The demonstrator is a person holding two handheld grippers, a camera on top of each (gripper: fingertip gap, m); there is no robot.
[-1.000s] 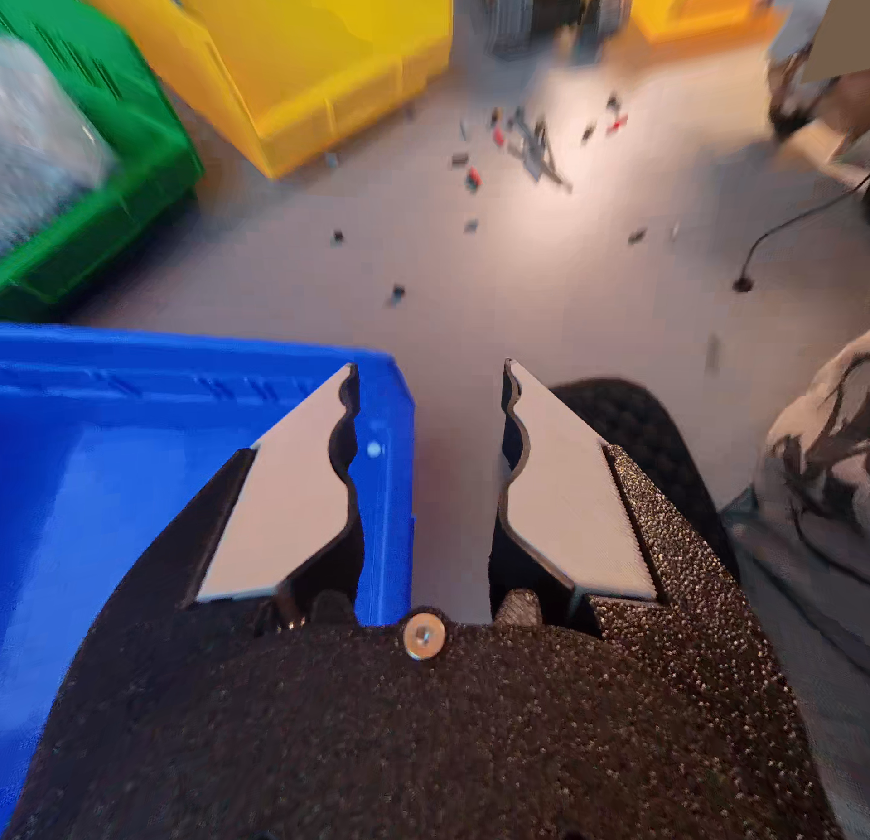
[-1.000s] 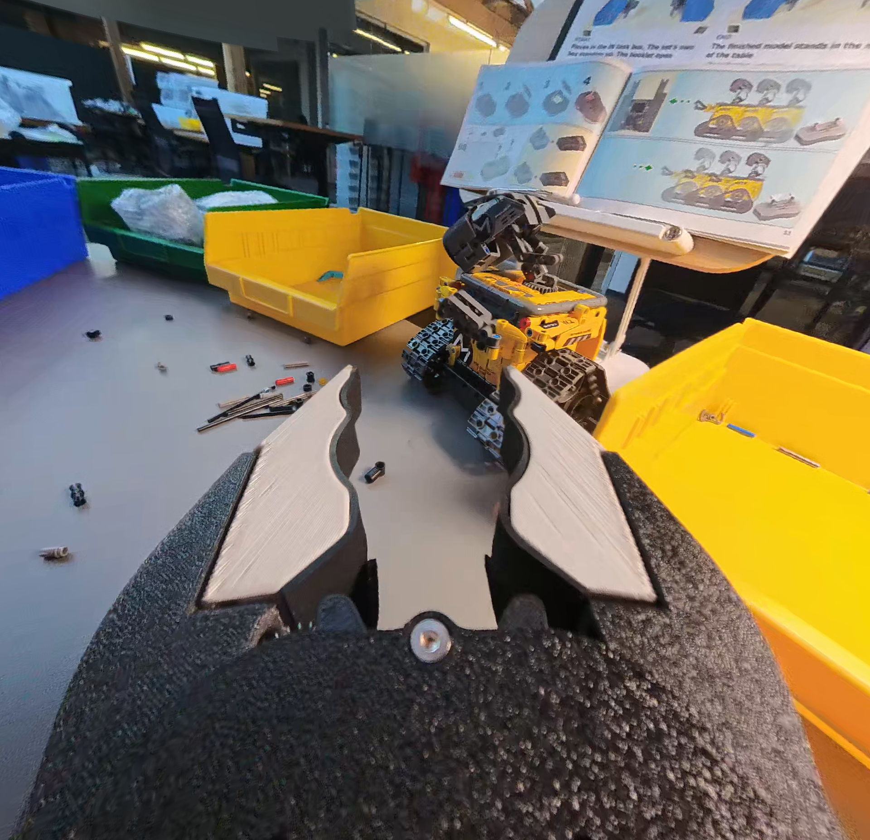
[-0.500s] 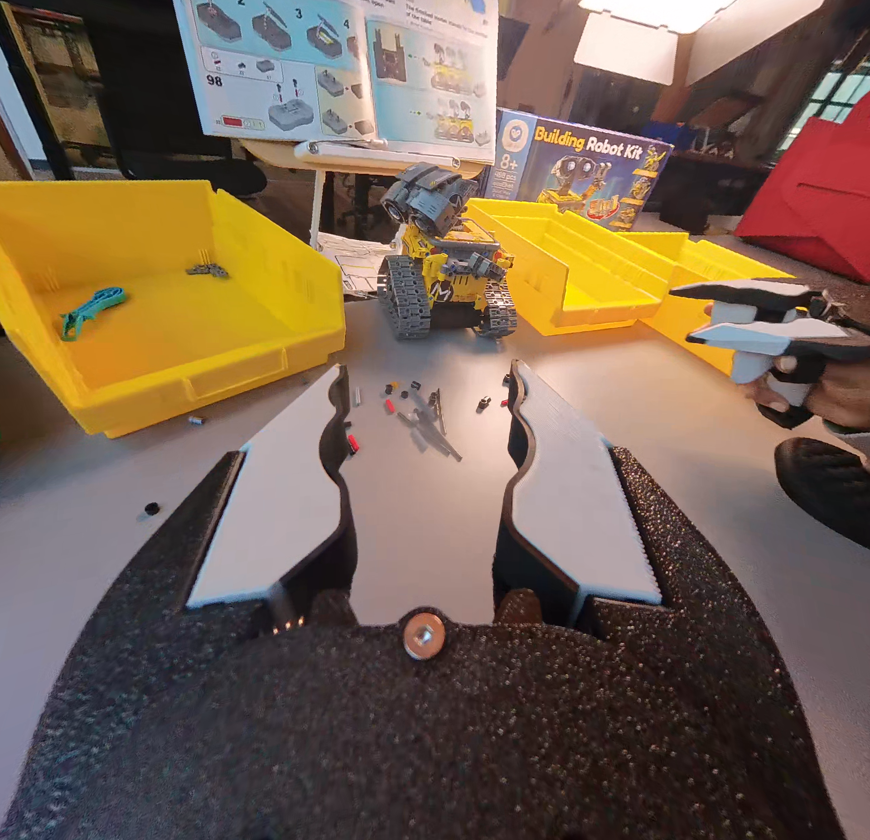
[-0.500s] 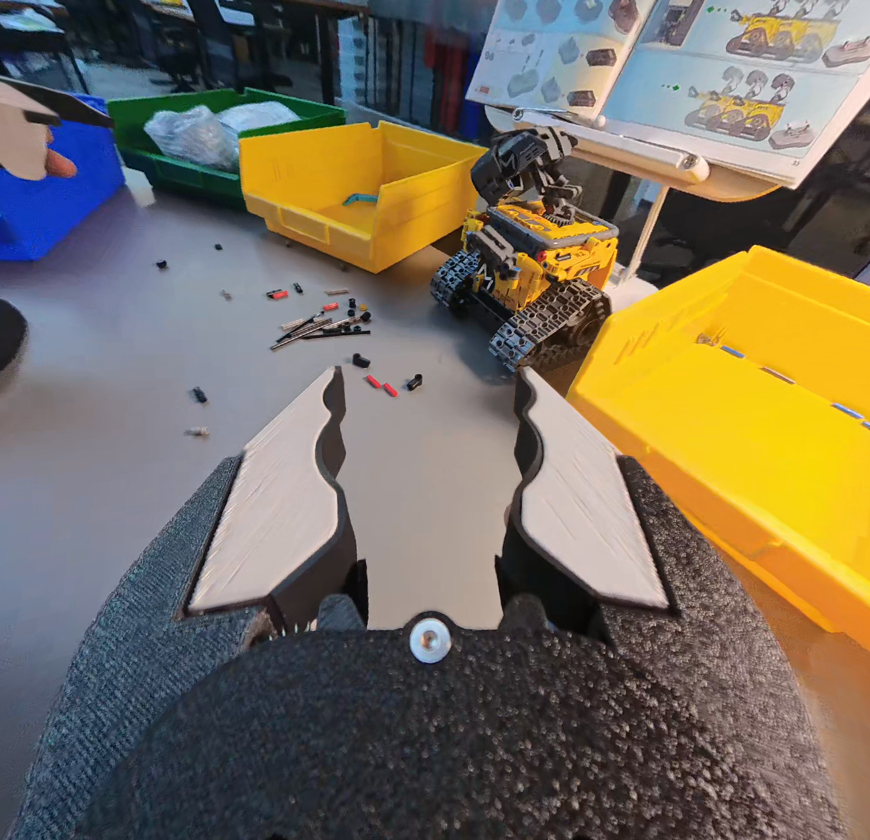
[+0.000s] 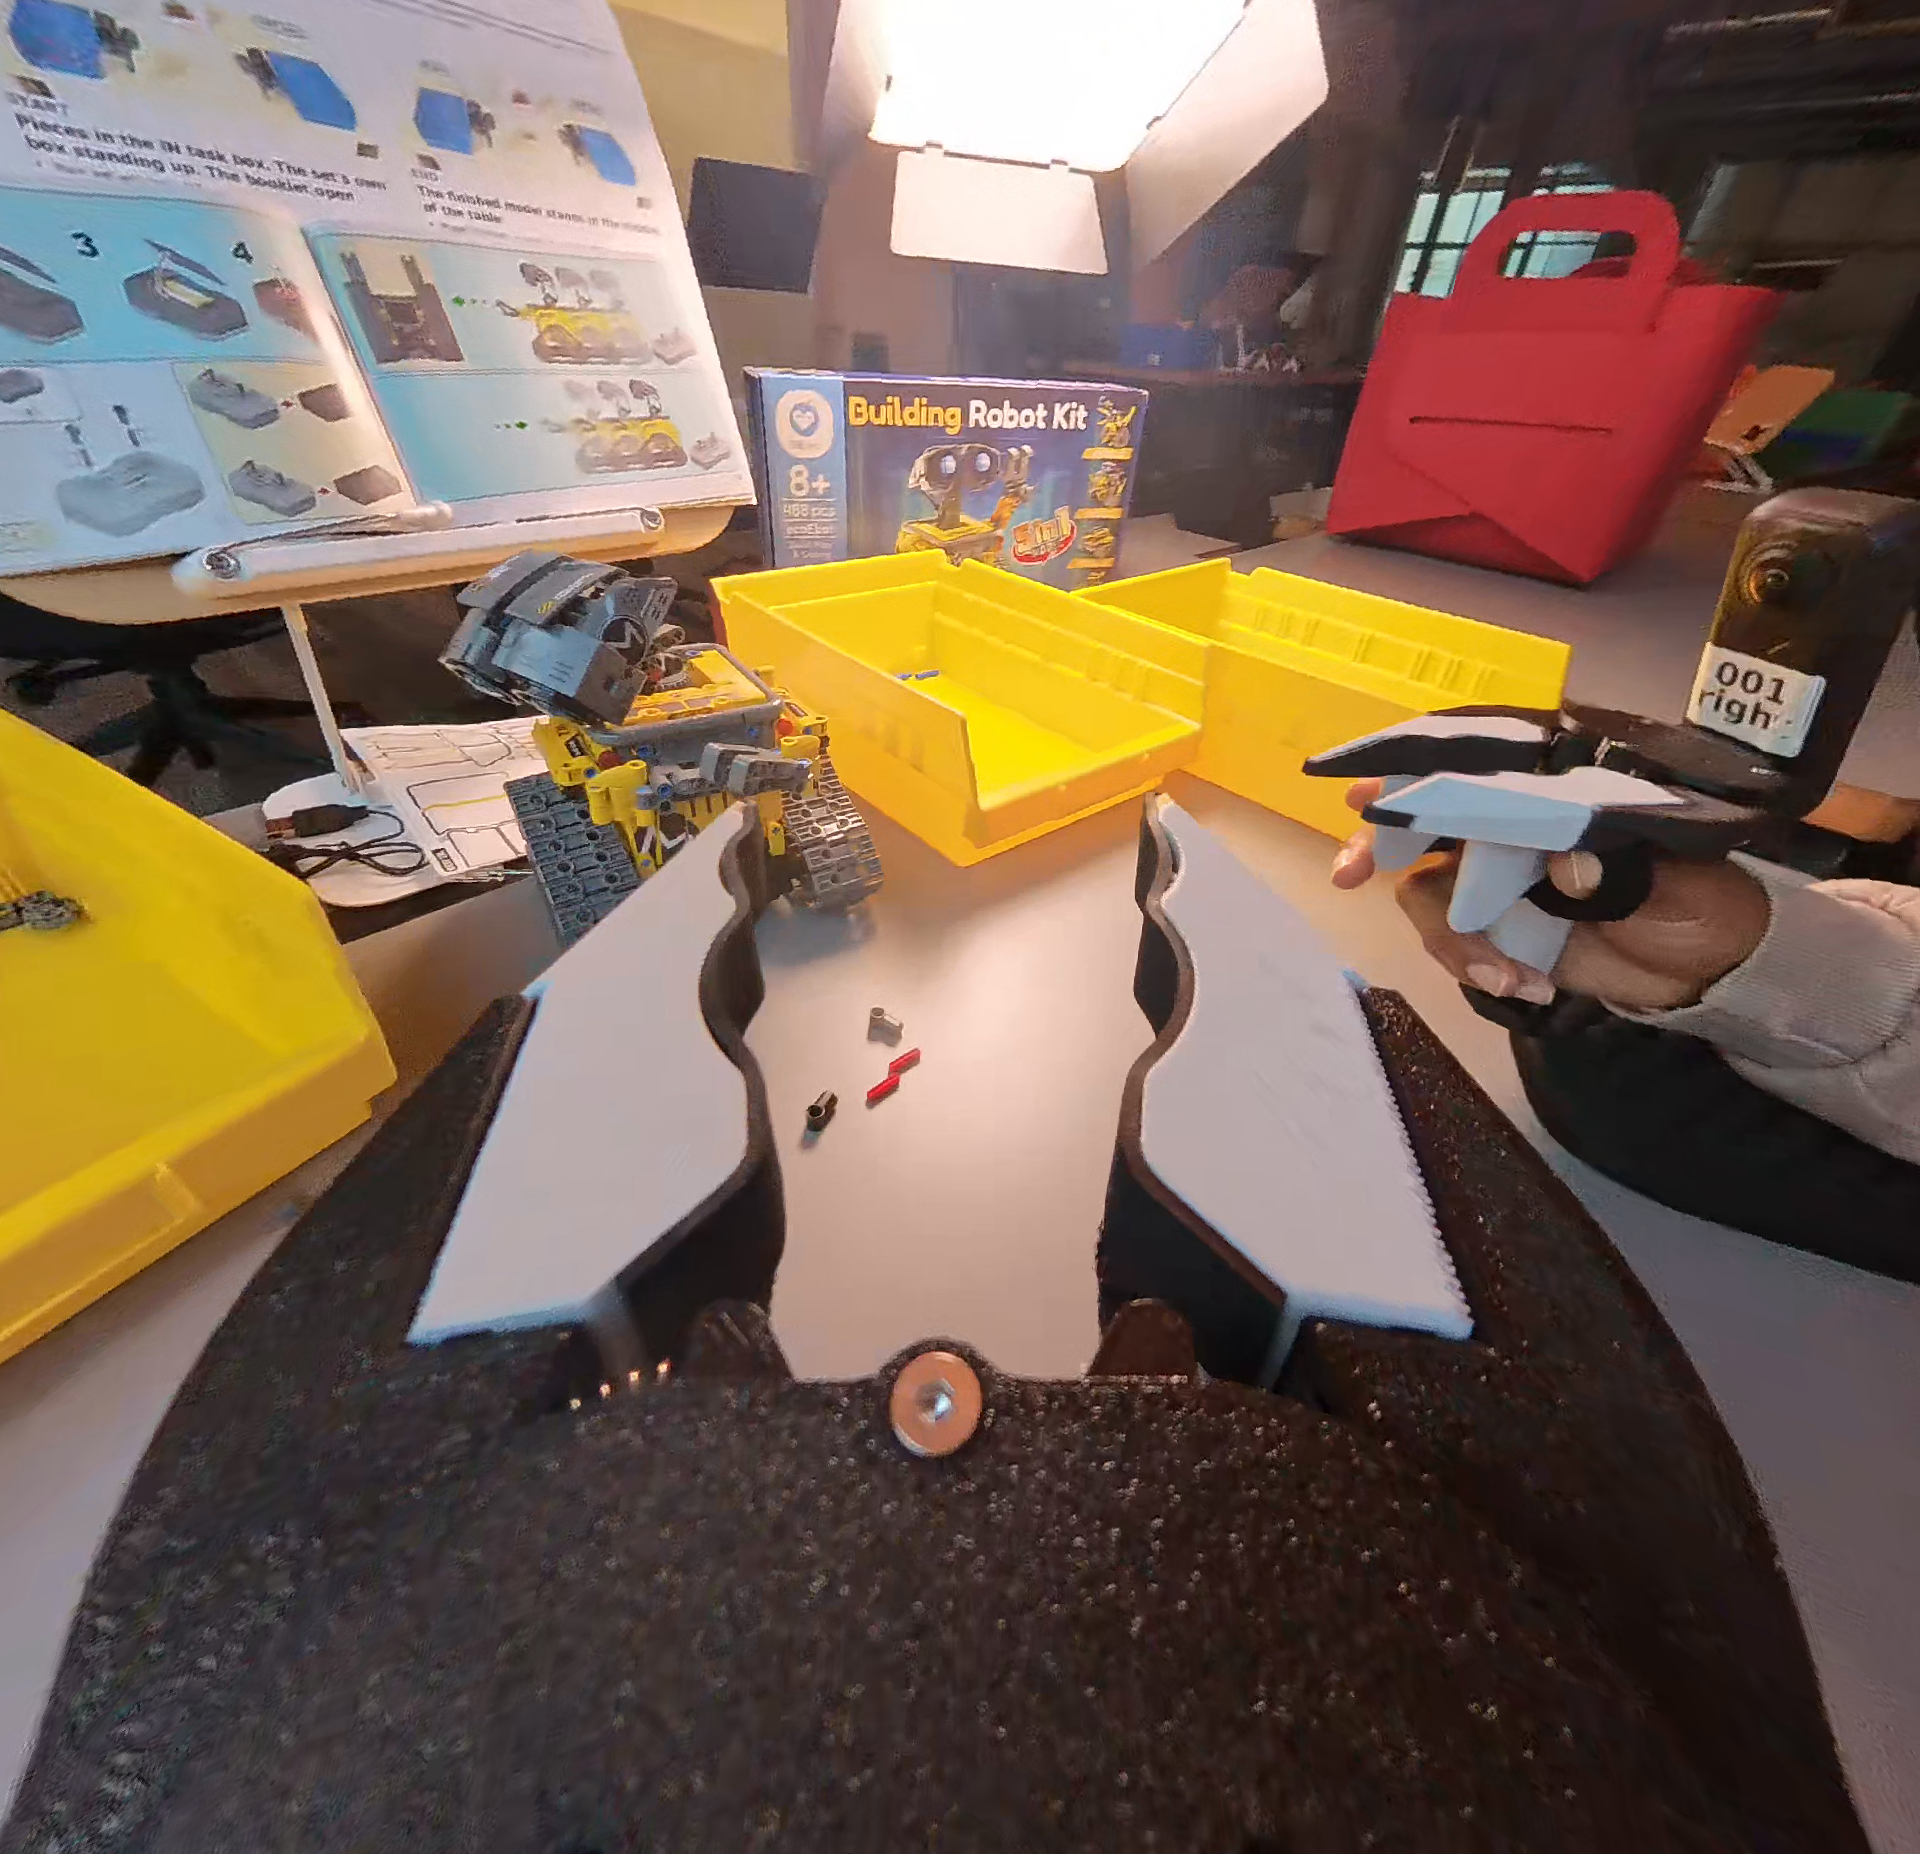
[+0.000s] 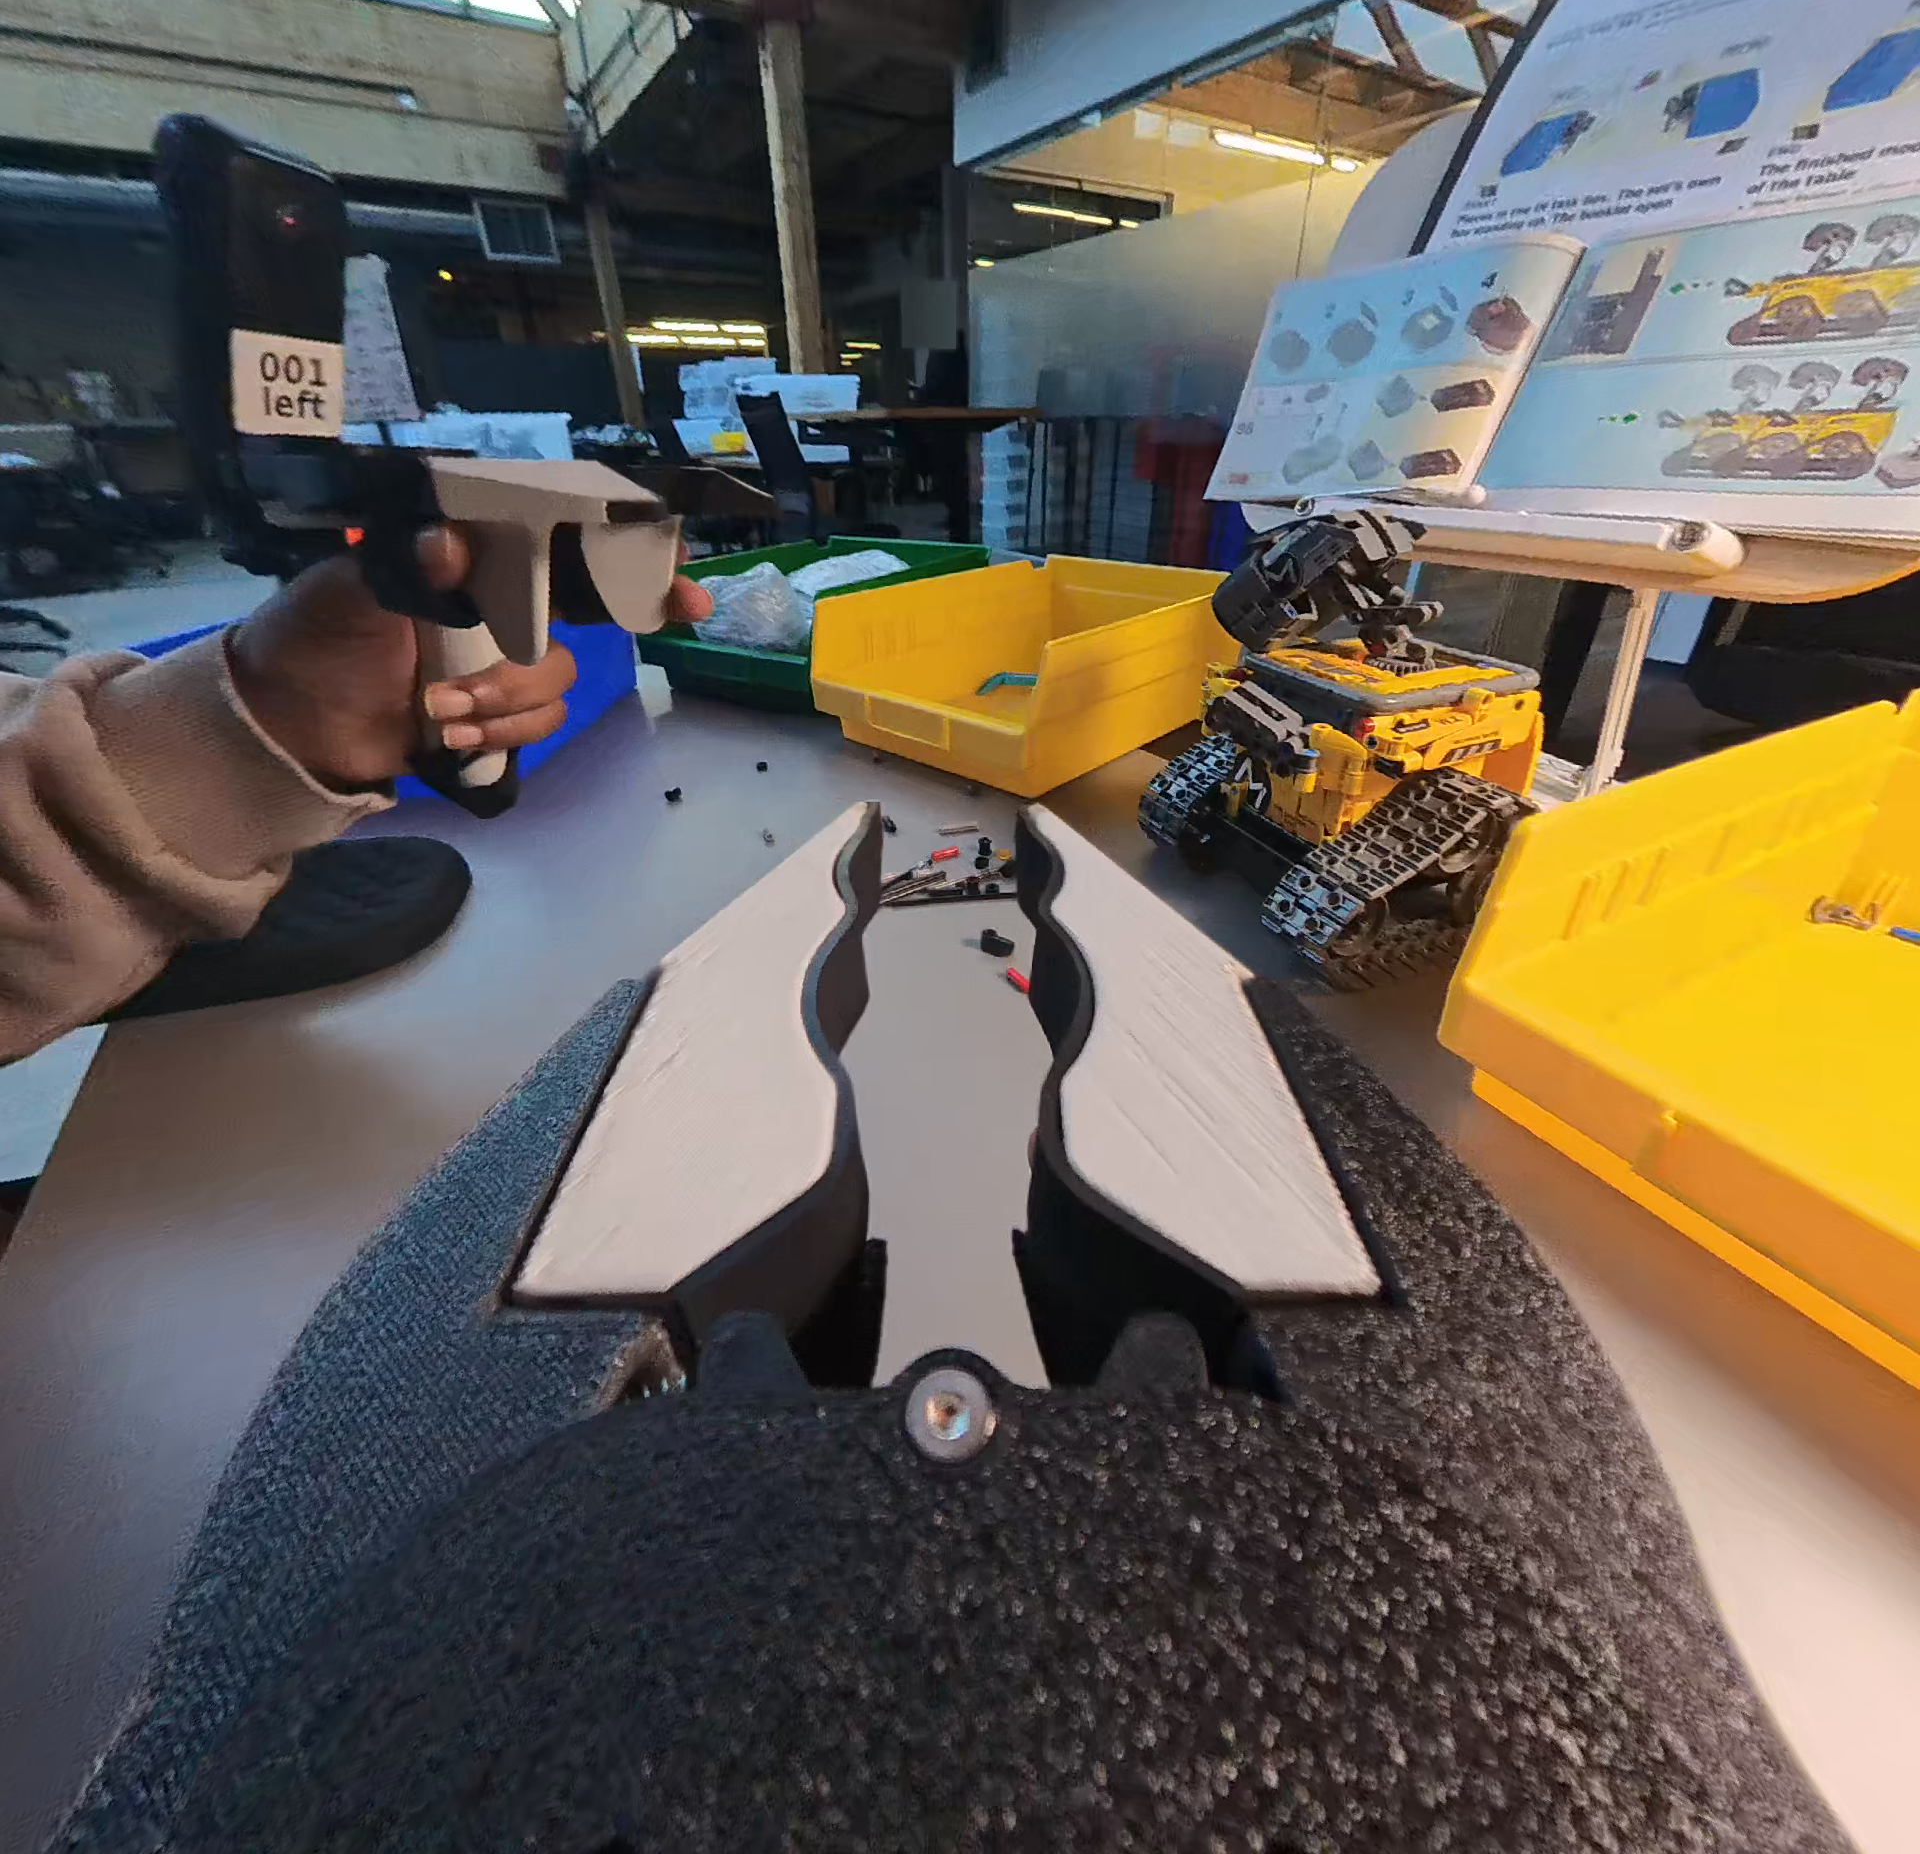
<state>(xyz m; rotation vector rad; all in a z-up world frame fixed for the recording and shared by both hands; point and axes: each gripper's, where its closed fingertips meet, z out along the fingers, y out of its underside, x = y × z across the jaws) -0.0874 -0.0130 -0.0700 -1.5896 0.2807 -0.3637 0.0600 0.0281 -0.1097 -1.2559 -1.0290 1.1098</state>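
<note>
Our left tool is spread wide, nothing between the fingers, held above the grey surface. Under the gap: a small grey connector, a red pin and a black pin, all loose and slightly apart. The yellow tracked robot model stands just past the left fingertip, upright on the surface.

Right tool is partly parted, narrower gap than the left, holding nothing. Beyond its tips sits a scatter of thin rods and pins; a black piece and a red pin lie between the fingers (on the surface, not touched).

Around it: instruction booklet propped on a stand behind the model, kit box upright behind two yellow bins placed side by side, red bag far right. From the right wrist view we also see another yellow bin holding a teal piece, a green bin with a plastic bag and a blue bin at the far left.
</note>
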